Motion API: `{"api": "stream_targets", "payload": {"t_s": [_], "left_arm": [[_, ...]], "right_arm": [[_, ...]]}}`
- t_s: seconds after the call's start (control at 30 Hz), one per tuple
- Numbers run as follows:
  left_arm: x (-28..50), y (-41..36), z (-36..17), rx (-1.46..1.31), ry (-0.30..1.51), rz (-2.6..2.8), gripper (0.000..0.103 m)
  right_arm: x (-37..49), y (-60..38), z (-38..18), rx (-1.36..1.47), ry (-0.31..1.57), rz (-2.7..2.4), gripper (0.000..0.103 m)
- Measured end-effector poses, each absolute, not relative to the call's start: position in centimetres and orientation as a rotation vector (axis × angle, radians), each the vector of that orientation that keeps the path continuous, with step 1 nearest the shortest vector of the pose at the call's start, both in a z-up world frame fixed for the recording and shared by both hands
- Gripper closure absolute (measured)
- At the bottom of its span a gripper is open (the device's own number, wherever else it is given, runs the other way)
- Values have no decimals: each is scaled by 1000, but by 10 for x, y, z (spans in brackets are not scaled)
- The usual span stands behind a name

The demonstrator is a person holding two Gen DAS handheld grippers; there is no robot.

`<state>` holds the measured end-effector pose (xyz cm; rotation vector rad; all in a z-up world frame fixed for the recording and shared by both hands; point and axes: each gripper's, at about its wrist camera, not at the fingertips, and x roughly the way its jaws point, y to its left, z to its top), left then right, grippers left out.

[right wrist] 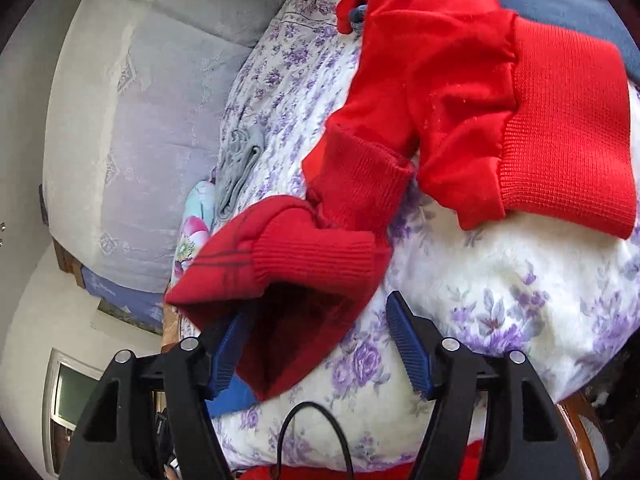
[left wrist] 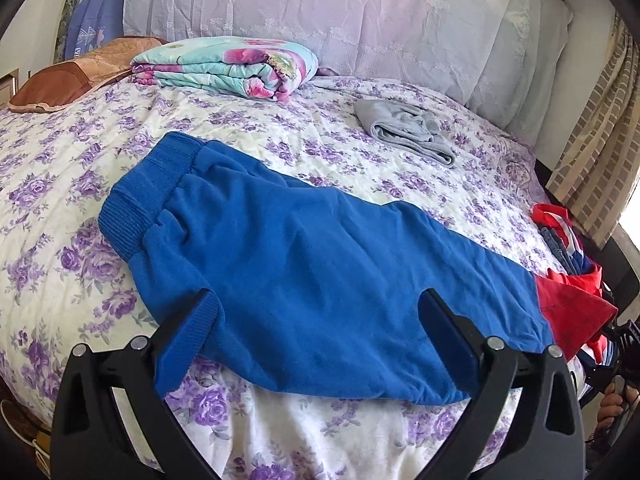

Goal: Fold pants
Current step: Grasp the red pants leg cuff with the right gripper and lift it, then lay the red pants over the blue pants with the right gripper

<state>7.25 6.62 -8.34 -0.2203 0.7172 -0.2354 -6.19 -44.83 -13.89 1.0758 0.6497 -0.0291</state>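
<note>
Blue pants (left wrist: 304, 272) lie folded lengthwise on the flowered bedspread (left wrist: 72, 152), ribbed waistband at the far left, a ribbed cuff near my left finger. My left gripper (left wrist: 316, 300) is open just above the pants' near edge, fingers on either side of the cloth. In the right wrist view, red pants (right wrist: 460, 92) lie crumpled on the bedspread (right wrist: 500, 288), with ribbed waistband at the right and cuffs in the middle. My right gripper (right wrist: 320, 304) is open; a red cuff (right wrist: 296, 280) lies between its fingers, against the left finger.
A folded floral quilt (left wrist: 228, 68) and a brown pillow (left wrist: 76, 72) lie at the bed's head. A folded grey garment (left wrist: 404, 128) lies at the back right. A pile of red and blue clothes (left wrist: 568, 248) sits at the right edge. A black cable (right wrist: 312, 436) loops below my right gripper.
</note>
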Motion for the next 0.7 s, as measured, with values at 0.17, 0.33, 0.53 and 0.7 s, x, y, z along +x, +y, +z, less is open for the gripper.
{"api": "stream_targets", "payload": {"t_s": [0.17,0.33,0.53,0.7], "left_arm": [[71,65,-82,-223,716,-240,5],[69,67,-79,-224,714,-247,5],[69,76,-76,-245,704,-237,5],[68,86,-70,-259,684,-221,5]], "right_arm": [[-53,-437,-131,1045,555,2,29],[-47,-431,-119,898,518,-28,85],[-21,-385,-55,539,446,13,87],[23,-288,-15,158,439,192,87]]}}
